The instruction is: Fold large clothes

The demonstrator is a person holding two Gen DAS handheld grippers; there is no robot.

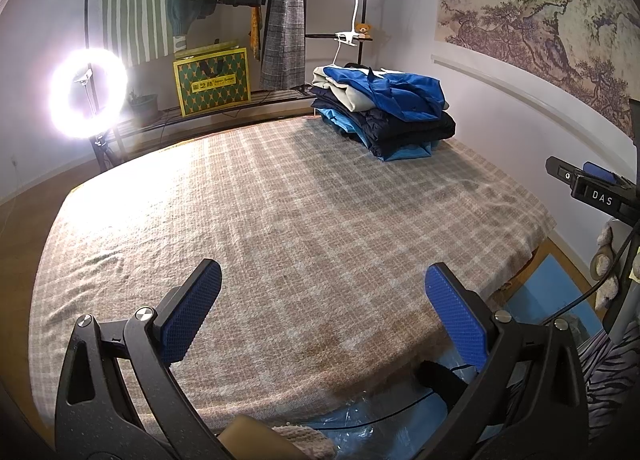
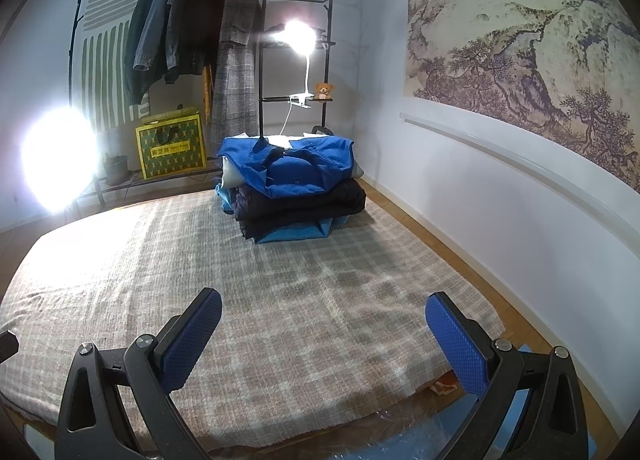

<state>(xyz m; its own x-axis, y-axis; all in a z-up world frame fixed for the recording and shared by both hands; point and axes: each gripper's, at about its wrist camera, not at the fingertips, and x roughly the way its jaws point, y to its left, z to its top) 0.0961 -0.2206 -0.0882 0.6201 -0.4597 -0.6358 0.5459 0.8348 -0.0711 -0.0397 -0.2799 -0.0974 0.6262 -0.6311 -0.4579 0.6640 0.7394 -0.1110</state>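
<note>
The right gripper [image 2: 323, 324] hangs over the plaid blanket [image 2: 248, 268], jaws wide apart and holding nothing. A stack of folded clothes [image 2: 292, 184] sits at the blanket's far edge, a blue jacket [image 2: 288, 164] on top.

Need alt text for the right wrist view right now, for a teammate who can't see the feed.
The right gripper hangs open and empty over a plaid blanket; a stack of folded clothes, blue jacket on top, sits at the far end. Behind it stands a coat rack, between two bright lamps.
</note>
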